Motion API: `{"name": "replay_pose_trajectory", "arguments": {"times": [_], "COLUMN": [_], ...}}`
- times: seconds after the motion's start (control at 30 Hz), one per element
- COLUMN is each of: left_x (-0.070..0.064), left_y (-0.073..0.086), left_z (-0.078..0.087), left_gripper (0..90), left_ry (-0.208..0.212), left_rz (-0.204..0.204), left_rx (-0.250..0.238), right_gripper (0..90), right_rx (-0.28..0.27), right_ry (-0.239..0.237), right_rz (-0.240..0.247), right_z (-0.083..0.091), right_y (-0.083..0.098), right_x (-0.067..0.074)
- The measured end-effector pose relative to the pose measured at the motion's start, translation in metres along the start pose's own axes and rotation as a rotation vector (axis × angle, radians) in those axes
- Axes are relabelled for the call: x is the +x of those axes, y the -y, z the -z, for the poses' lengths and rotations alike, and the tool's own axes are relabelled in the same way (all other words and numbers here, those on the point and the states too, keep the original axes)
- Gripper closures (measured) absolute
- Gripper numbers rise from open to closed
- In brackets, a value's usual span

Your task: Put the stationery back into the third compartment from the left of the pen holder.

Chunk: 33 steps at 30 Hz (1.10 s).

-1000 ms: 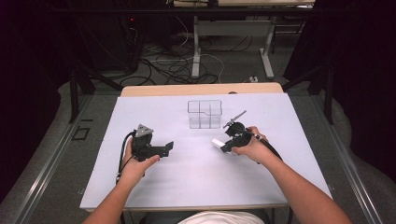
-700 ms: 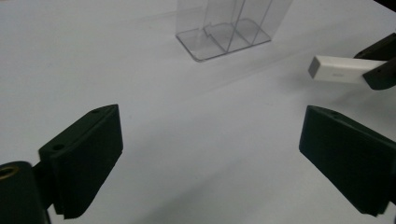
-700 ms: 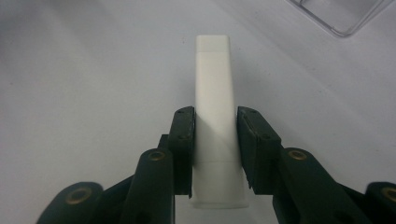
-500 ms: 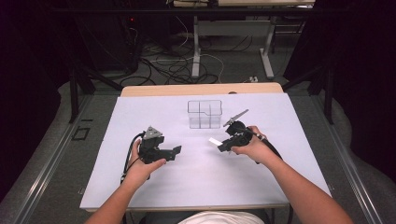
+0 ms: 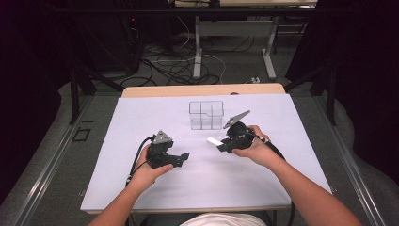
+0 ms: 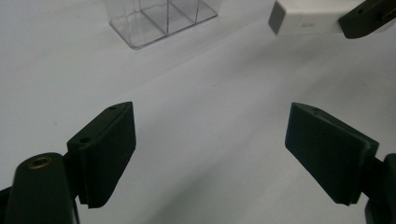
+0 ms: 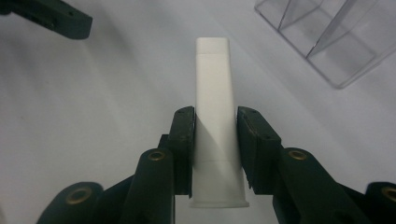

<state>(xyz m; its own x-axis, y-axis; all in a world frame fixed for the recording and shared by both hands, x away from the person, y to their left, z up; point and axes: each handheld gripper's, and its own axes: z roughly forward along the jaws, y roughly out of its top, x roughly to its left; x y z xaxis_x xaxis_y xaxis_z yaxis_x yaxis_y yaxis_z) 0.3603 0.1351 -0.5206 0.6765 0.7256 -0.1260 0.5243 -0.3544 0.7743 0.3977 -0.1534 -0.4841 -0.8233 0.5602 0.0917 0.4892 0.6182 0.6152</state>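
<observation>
Fingers (image 7: 212, 149) of the right gripper are clenched on a white tube w/ a flat crimped end toward the camera and a cap at the far end; in the right gripper view the tube (image 7: 213, 88) sticks straight out past the fingertips, held roughly mid-body. Left gripper fingers (image 6: 212, 154) are released, nothing between them, though they've just been closing a bit; bare white worktop (image 6: 201, 93) shows in the gap. In the high view the left gripper (image 5: 181, 157) sits low over the worktop, near the person's side, pointing toward the right gripper (image 5: 221, 145), which carries the tube a little above the surface, cap end aimed left. Farther off, approx. centre of the worktop, stands a clear plastic organizer (image 5: 206, 114) w/ several compartments, all looking empty; it's just beyond the tube, not touching. Likely step: getting the tube into a compartment, poss. w/ a handover or regrip first. To do it well: keep the grip firm but not crushing, tip the tube upright before it reaches the organizer rim, line it up over one cell, lower rather than drop. Left gripper could steady the organizer, since it's light and may slide.
</observation>
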Motion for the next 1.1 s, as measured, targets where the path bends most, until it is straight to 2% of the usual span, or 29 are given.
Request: {"name": "replay_pose_trajectory", "arguments": {"times": [0.07,0.17,0.27,0.33,0.43,0.5,0.57,0.7,0.73,0.93,1.0,1.03,1.07,1.1], "left_x": [0.001,0.002,0.003,0.005,0.006,0.007,0.008,0.012,0.012,0.016,0.016,0.017,0.017,0.017], "left_y": [0.0,0.0,0.001,0.0,0.0,0.0,0.0,0.0,-0.001,-0.002,-0.004,-0.005,-0.005,-0.006], "left_z": [0.0,0.001,0.001,0.003,0.003,0.004,0.004,0.007,0.007,0.01,0.012,0.013,0.013,0.014], "left_gripper": [16.2,16.3,16.3,16.3,16.4,16.5,16.6,16.7,16.8,18.9,20.6,21.4,22.4,22.9], "left_ry": [0.004,-0.004,0.003,0.0,0.0,-0.001,-0.002,-0.003,-0.003,-0.002,0.005,0.006,0.016,0.02], "left_rz": [-0.005,-0.003,0.012,-0.001,0.001,0.007,0.009,0.017,0.018,0.012,0.0,-0.008,-0.012,-0.015], "left_rx": [-0.002,-0.003,-0.008,0.0,-0.005,-0.008,-0.009,-0.018,-0.02,-0.019,-0.012,-0.012,-0.018,-0.012], "right_gripper": [68.1,68.1,68.1,68.1,68.0,68.1,68.1,68.0,68.0,68.0,68.0,68.0,68.0,68.0], "right_rx": [0.005,0.014,0.022,0.031,0.037,0.033,0.036,0.033,0.014,-0.004,-0.022,-0.027,-0.029,-0.033], "right_ry": [0.062,0.119,0.156,0.186,0.262,0.288,0.342,0.425,0.439,0.523,0.535,0.539,0.545,0.549], "right_rz": [0.107,0.241,0.344,0.404,0.516,0.563,0.657,0.804,0.845,1.037,1.089,1.13,1.134,1.167], "right_z": [0.001,0.001,-0.002,-0.004,-0.007,-0.008,-0.01,-0.012,-0.013,-0.011,-0.012,-0.011,-0.011,-0.011], "right_y": [-0.003,-0.007,-0.009,-0.01,-0.01,-0.009,-0.008,-0.003,-0.002,0.002,0.004,0.004,0.006,0.006], "right_x": [0.009,0.022,0.033,0.039,0.048,0.052,0.056,0.063,0.064,0.072,0.073,0.074,0.076,0.076]}}
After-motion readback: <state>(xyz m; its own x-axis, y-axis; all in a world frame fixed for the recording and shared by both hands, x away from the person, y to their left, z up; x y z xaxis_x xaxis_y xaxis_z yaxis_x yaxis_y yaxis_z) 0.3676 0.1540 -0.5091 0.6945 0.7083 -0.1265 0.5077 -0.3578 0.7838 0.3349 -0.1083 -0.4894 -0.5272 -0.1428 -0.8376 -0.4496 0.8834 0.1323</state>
